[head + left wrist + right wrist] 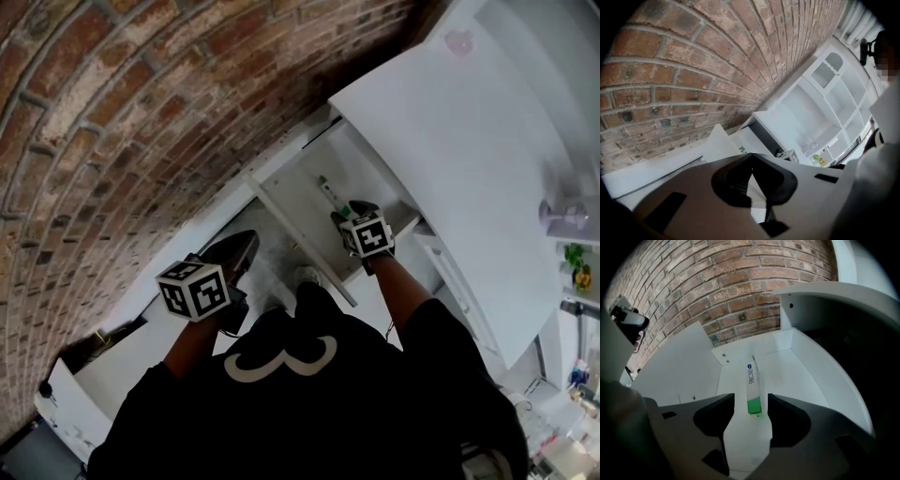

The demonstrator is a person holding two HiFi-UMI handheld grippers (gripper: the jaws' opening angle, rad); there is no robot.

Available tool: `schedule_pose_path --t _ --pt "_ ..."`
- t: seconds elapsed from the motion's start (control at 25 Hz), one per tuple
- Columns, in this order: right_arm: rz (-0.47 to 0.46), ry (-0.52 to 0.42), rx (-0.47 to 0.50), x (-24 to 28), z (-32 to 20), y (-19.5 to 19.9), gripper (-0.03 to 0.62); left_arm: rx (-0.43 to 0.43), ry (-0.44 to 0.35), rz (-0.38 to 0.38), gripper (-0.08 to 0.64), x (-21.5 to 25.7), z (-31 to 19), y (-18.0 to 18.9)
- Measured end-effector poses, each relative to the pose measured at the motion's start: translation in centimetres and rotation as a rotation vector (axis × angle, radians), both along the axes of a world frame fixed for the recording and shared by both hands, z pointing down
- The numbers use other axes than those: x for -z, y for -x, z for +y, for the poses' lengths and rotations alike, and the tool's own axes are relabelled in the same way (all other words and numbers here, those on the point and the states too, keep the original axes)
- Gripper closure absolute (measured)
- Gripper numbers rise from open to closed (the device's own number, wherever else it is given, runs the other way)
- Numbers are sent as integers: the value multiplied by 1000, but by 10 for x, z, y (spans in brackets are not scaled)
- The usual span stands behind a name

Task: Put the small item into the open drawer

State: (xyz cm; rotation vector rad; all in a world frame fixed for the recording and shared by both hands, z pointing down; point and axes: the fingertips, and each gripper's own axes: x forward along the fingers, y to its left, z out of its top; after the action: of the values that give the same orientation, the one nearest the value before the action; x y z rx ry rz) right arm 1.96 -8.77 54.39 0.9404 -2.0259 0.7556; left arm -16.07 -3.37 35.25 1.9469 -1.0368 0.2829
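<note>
The small item [326,192], a slim white box with a green end, lies on the floor of the open white drawer [298,208]. My right gripper [349,210] is lowered into the drawer just behind it. In the right gripper view the box [751,378] lies lengthwise between the fingertips of the right gripper [751,403], with a gap on each side, so the jaws stand open and neither pad touches it. My left gripper [244,244] hangs outside the drawer's left side, close to my body. In its own view the left gripper [751,157] is shut, tips together, on nothing.
A brick wall [141,122] runs along the left and behind the drawer [787,366]. The cabinet's white top [450,150] overhangs the drawer on the right. White shelves [834,103] with small objects stand farther off. My black-clad torso fills the lower head view.
</note>
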Motion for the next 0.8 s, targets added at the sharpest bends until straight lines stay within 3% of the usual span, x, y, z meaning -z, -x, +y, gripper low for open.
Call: schedule_pose_path --t 0.16,0.4,0.56,0.8 --pt "-58 13 -46 8 6 -3 337 -20 18 2 557 1 5 3" --pt "-150 -34 -128 60 20 -11 335 -53 -1 8 557 14 12 2" --pt "-241 -98 -155 116 41 -4 370 -92 -46 38 557 38 23 -8" --pt "-438 -280 -149 228 83 19 527 -200 -154 97 557 83 47 -23"
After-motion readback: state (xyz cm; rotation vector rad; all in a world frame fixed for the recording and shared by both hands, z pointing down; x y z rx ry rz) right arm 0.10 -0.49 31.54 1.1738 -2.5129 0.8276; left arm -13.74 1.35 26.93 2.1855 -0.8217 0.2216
